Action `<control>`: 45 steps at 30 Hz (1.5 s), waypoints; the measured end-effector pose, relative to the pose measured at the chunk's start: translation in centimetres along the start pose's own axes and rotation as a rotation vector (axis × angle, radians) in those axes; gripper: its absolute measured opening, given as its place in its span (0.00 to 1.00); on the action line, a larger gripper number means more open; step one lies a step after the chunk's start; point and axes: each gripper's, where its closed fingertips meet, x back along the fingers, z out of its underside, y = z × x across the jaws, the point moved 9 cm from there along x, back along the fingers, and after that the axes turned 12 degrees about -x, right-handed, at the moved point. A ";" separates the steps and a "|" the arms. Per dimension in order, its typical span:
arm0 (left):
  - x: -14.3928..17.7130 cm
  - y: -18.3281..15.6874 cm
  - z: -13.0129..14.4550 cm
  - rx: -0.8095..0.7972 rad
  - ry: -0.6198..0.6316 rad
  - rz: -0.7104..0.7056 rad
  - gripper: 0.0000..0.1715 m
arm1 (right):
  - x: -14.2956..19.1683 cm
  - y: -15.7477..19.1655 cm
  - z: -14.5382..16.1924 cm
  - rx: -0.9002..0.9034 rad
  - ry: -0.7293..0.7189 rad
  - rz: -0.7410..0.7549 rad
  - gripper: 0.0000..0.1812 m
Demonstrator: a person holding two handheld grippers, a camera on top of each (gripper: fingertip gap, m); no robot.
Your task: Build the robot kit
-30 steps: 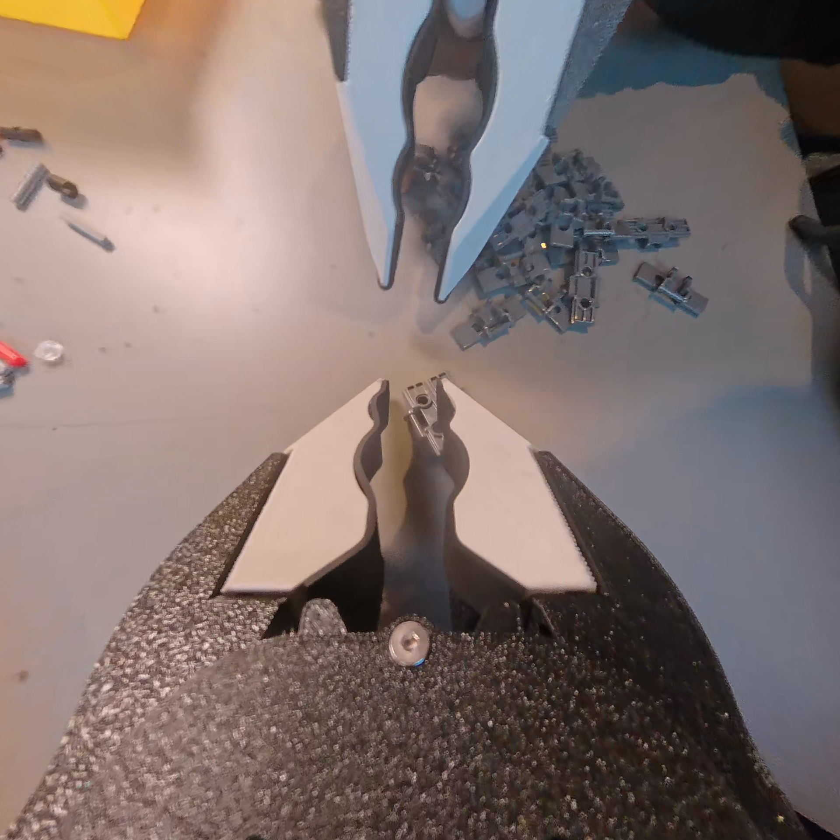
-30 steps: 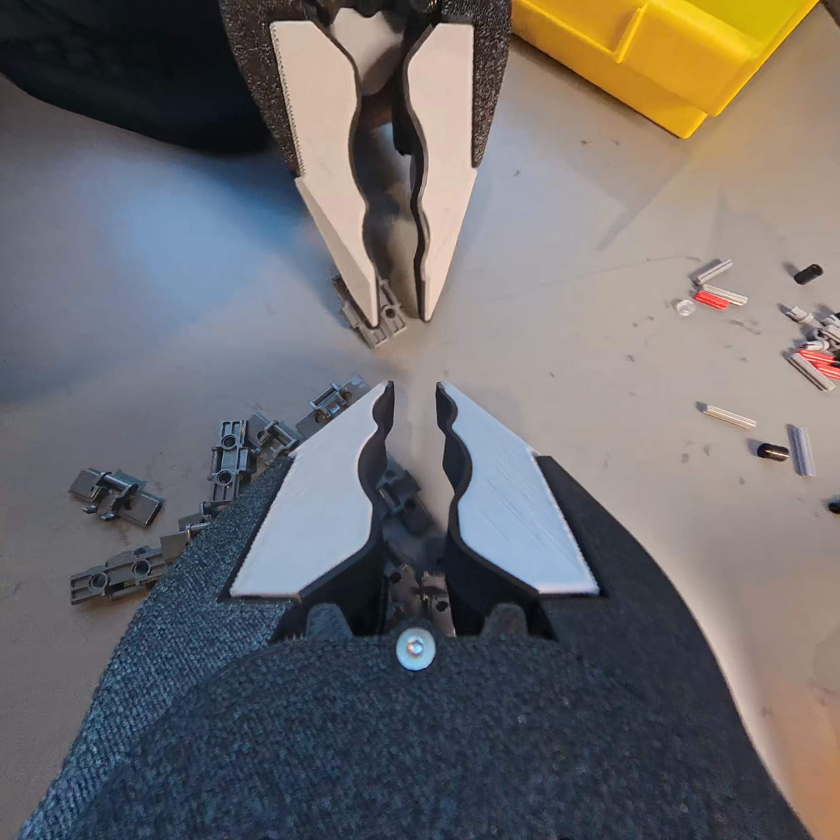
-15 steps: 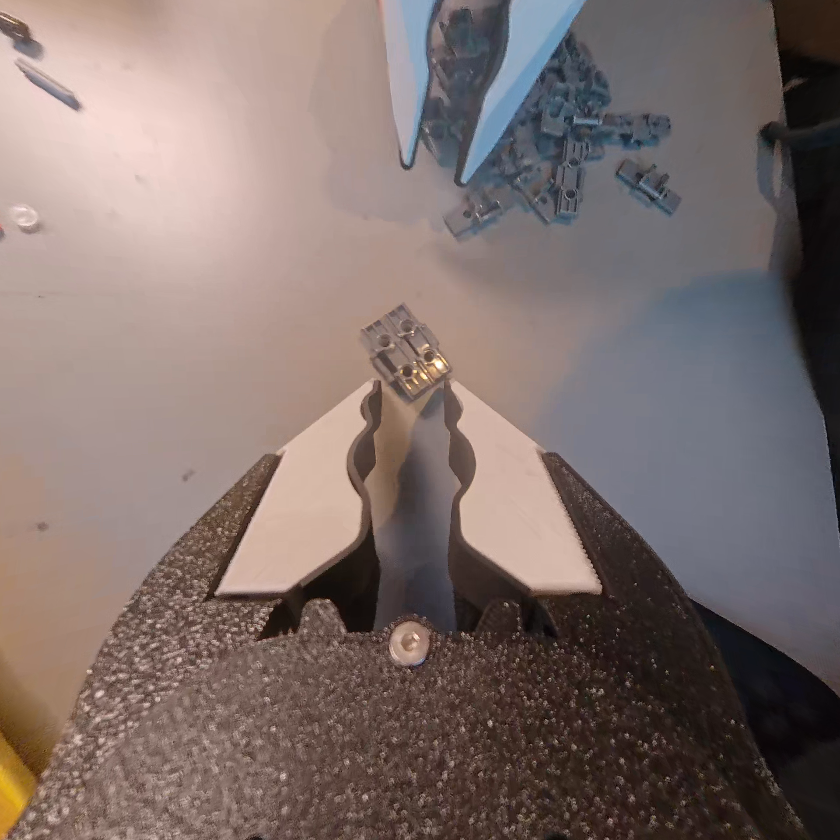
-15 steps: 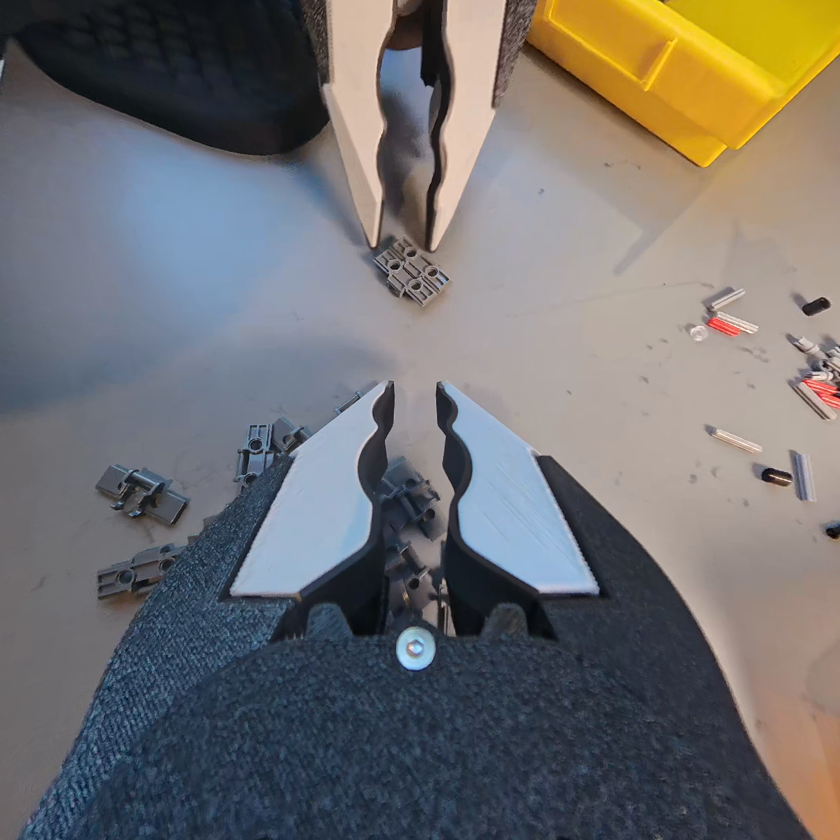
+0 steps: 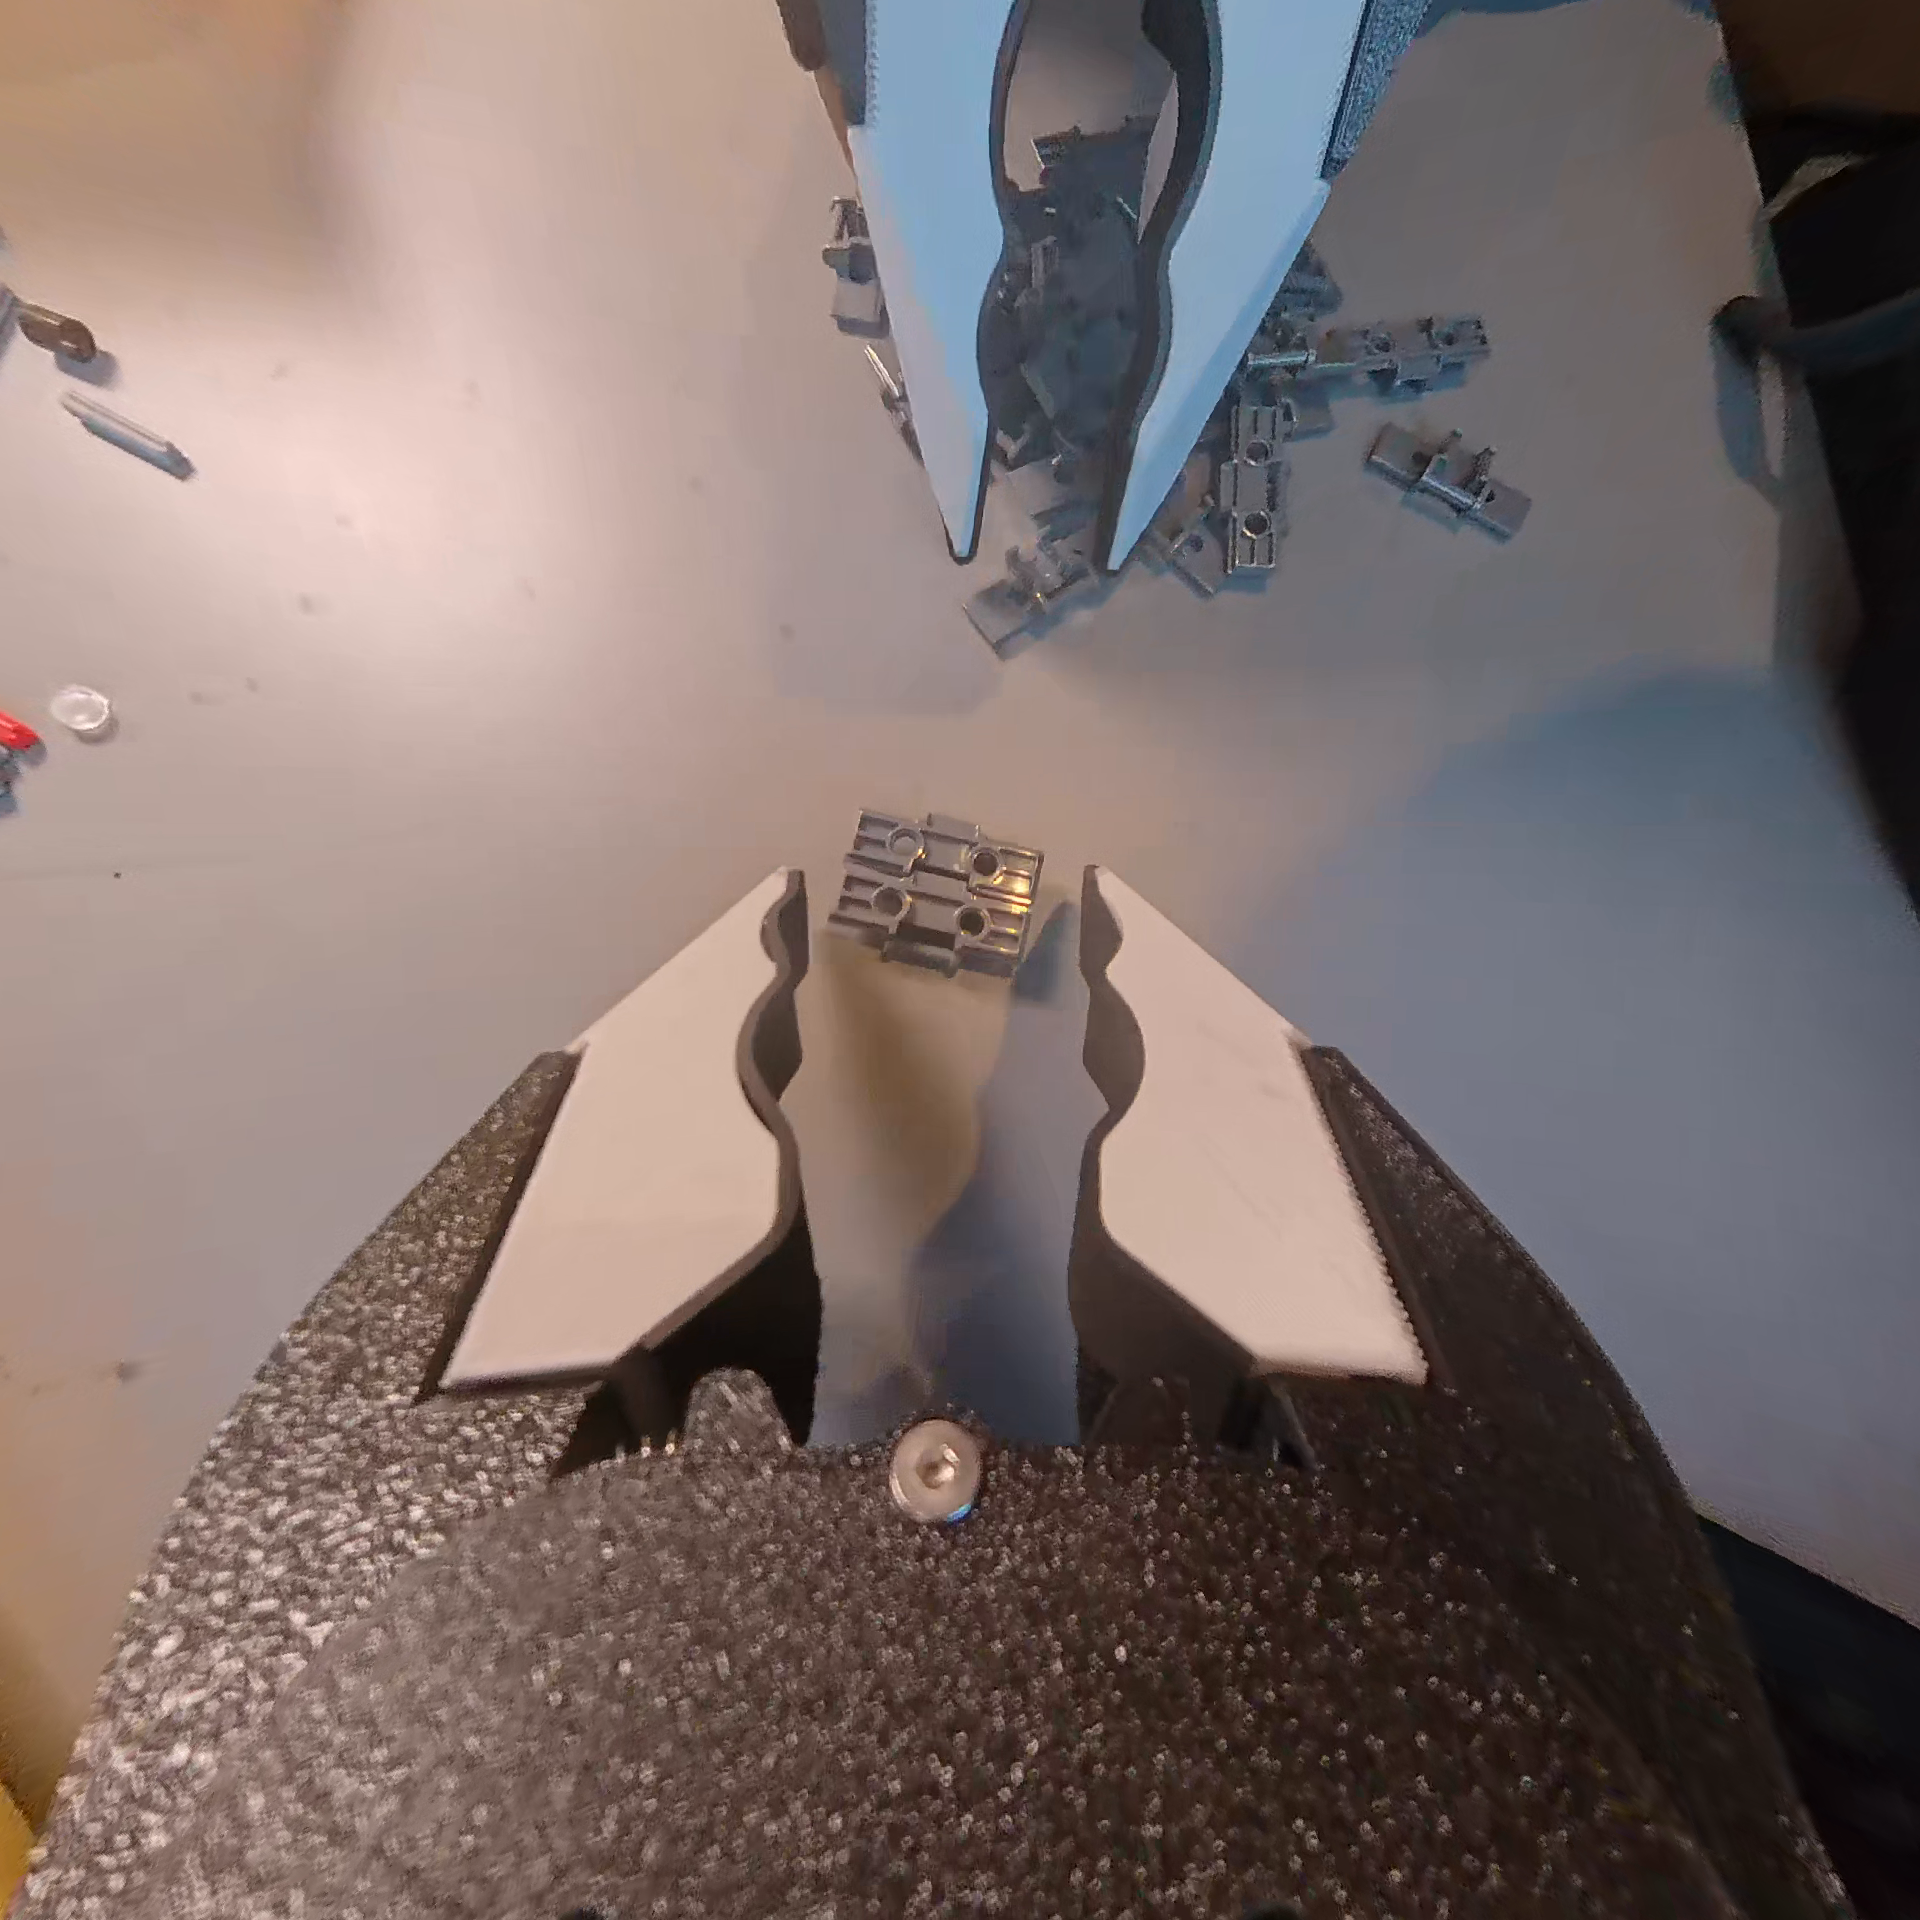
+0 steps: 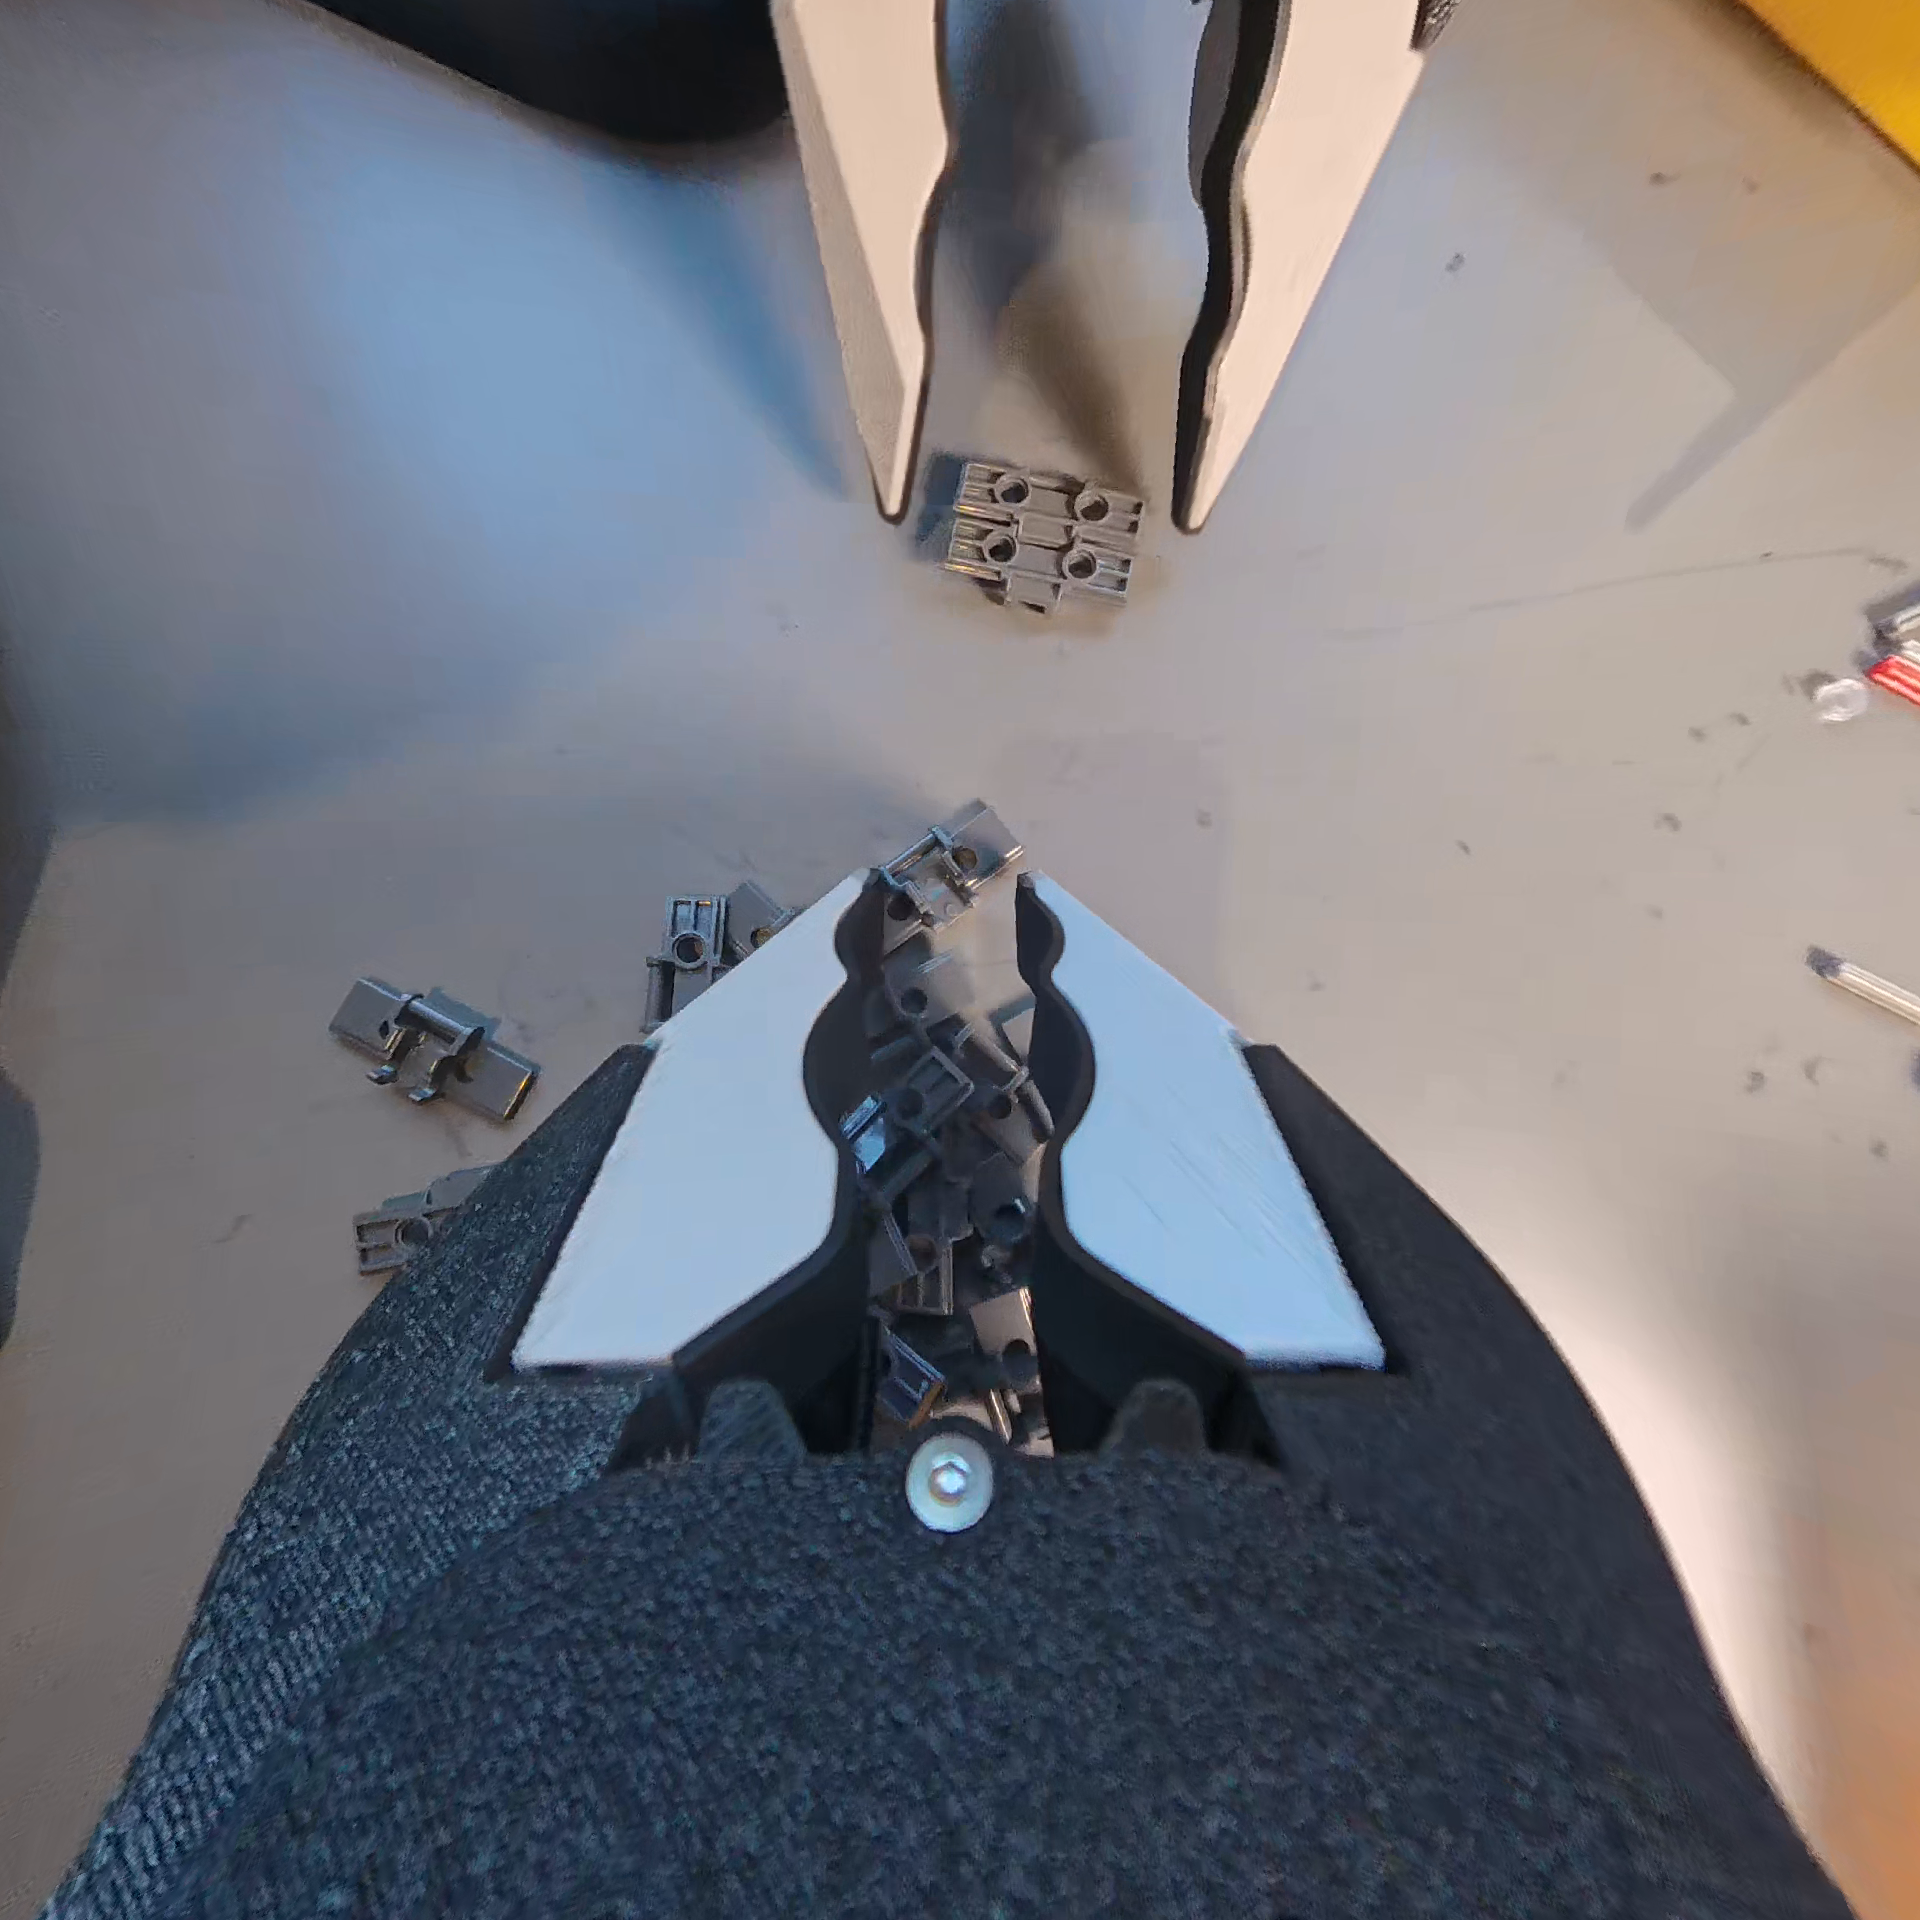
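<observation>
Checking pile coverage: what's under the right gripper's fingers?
The right gripper hangs open over the pile of grey links, visible through the gap. Its body covers the rest. The joined pair lies apart.

Wrist views face each other closely (sharing the table (image 5: 416, 623)).

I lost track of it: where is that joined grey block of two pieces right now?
The grey block lies flat on the table, between the tips of the open left gripper, apart from the pile under the right gripper.
</observation>
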 end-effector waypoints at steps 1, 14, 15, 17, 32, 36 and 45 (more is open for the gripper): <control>-0.3 0.0 0.0 -0.005 0.008 0.001 0.30 | -0.1 0.0 0.0 0.001 0.007 0.006 0.12; 1.6 1.3 -2.3 0.185 -0.411 0.028 0.25 | 2.2 -0.2 -2.4 0.185 -0.343 0.162 0.09; 2.0 1.6 -2.5 0.221 -0.480 0.023 0.24 | 2.7 0.1 -2.8 0.215 -0.406 0.175 0.09; 2.7 2.1 -2.7 0.291 -0.594 0.045 0.19 | 3.5 0.6 -3.3 0.297 -0.514 0.223 0.09; 3.0 0.7 -4.0 0.011 -0.479 -0.160 0.00 | 3.8 0.6 -3.0 0.353 -0.588 0.245 0.11; 2.0 -0.7 -4.6 -0.258 -0.337 -0.285 0.00 | 3.7 0.0 -2.6 0.300 -0.538 0.197 0.13; 1.6 -0.9 -3.9 -0.289 -0.276 -0.270 0.07 | 2.4 0.8 -2.2 0.492 -0.472 0.317 0.01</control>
